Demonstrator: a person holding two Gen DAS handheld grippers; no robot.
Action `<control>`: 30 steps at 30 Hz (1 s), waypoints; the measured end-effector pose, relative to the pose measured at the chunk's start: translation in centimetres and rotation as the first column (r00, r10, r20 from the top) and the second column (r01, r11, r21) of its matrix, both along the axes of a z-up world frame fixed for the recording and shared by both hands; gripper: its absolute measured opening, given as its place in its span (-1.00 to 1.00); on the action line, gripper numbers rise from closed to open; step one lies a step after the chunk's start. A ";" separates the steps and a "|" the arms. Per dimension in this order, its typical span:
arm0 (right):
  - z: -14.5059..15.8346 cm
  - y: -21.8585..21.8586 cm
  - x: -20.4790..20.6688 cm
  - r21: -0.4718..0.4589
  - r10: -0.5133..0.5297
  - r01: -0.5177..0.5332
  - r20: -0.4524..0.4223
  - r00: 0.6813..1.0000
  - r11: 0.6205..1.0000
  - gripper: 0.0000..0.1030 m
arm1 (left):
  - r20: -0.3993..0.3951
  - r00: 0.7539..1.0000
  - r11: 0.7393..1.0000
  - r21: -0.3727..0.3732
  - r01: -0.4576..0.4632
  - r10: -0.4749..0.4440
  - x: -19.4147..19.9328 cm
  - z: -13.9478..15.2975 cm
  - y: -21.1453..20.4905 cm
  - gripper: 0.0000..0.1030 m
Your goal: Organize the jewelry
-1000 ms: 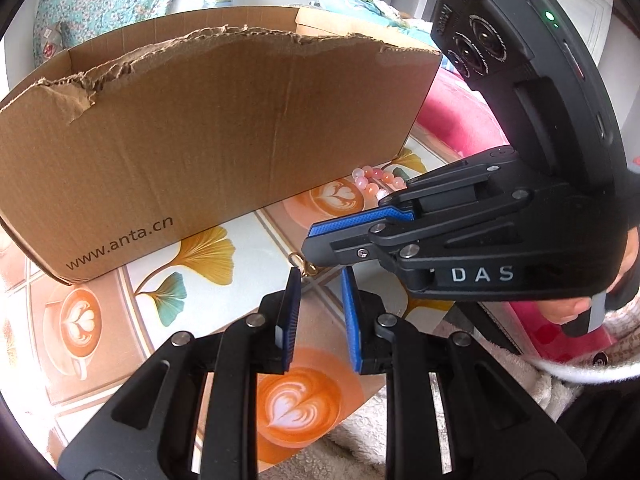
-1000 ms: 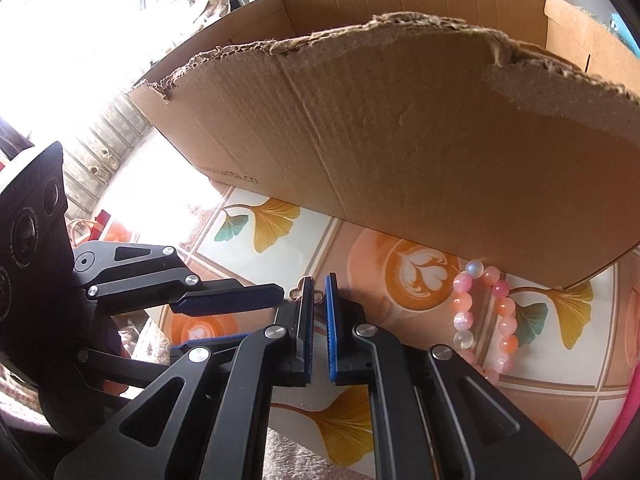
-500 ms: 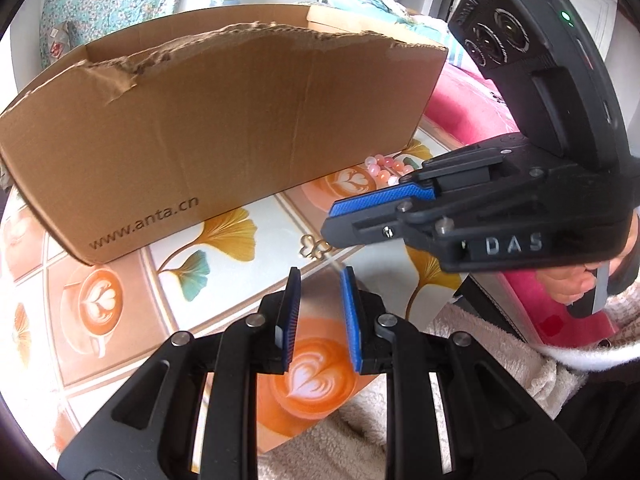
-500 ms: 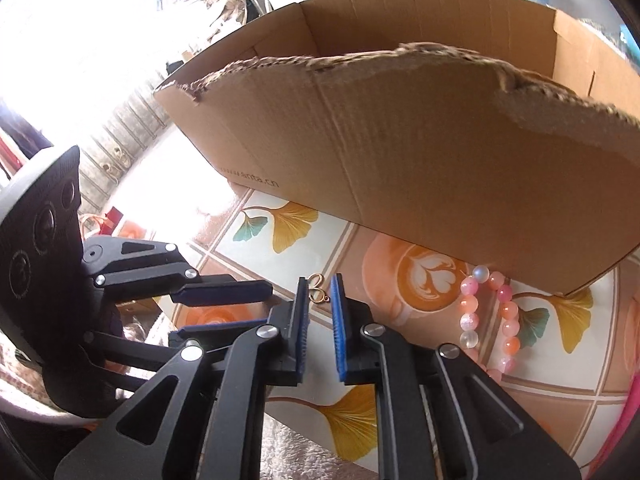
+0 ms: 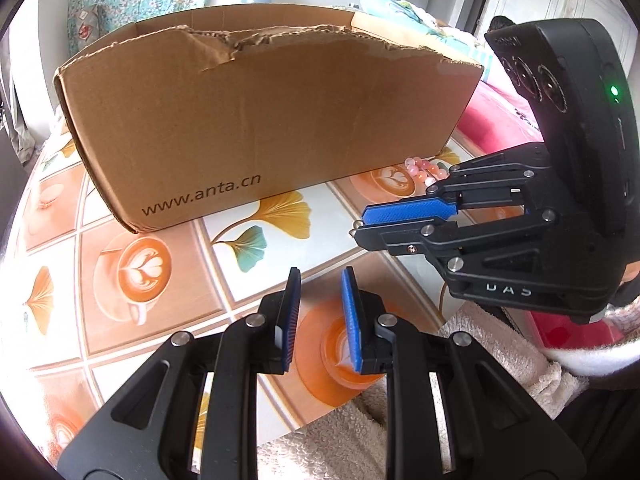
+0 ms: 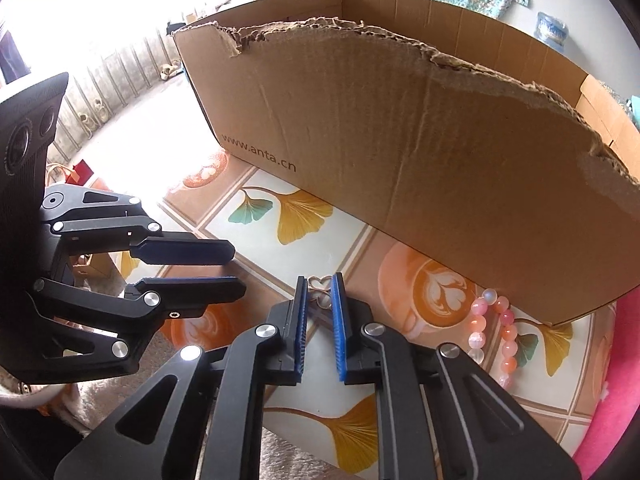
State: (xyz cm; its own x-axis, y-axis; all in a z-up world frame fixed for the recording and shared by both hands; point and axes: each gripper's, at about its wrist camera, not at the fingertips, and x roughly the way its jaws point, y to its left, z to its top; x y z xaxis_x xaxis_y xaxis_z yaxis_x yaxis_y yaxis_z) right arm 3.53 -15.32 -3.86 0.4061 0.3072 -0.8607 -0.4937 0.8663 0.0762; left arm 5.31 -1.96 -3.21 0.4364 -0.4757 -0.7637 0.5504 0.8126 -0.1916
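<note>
A small gold heart-shaped charm (image 6: 319, 294) sits between the blue pads at the tip of my right gripper (image 6: 319, 280). The jaws are closing on it and the pads touch it on both sides. In the left wrist view its wire loop (image 5: 356, 227) pokes out of the right gripper (image 5: 360, 229) just above the tablecloth. A pink and orange bead bracelet (image 6: 490, 328) (image 5: 424, 168) lies on the table by the box's near right corner. My left gripper (image 5: 320, 276) (image 6: 239, 271) hovers to the left of the right one, open by a narrow gap and holding nothing.
A large torn cardboard box (image 5: 260, 120) (image 6: 420, 160) printed "www.anta.cn" stands across the back of the table (image 5: 140, 272), which has a coffee-cup and ginkgo-leaf cloth. A fluffy beige sleeve (image 5: 500, 352) lies at the near edge. A pink cushion (image 5: 496, 120) sits on the right.
The charm lay on the cloth in front of the right gripper; now it sits between that gripper's pads, off the cloth. Both grippers have drawn back from the box. The left gripper's gap is unchanged.
</note>
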 end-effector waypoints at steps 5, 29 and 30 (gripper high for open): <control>0.0 0.6 0.5 -0.006 0.002 -0.002 -0.015 1.000 1.000 -0.77 | -0.002 1.000 1.000 -0.022 -0.007 0.007 -0.3 0.3 1.0 -0.62; 1.2 -3.3 0.6 0.052 -0.067 0.068 -0.023 0.997 0.996 -0.96 | 0.010 1.000 1.000 0.005 0.017 -0.017 -0.6 0.5 -0.5 -0.62; 1.0 -3.1 0.6 0.041 -0.059 0.060 -0.024 0.998 0.997 -0.96 | 0.008 1.000 1.000 0.007 0.009 -0.009 -0.5 0.5 -0.5 -0.62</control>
State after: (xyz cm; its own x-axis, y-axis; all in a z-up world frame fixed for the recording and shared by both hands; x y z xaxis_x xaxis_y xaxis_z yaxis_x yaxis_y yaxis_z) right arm 4.09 -18.43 -2.87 0.4054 0.3193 -0.8566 -0.4393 0.8898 0.1237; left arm 4.83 -2.43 -2.71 0.4386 -0.4742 -0.7634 0.5592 0.8089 -0.1812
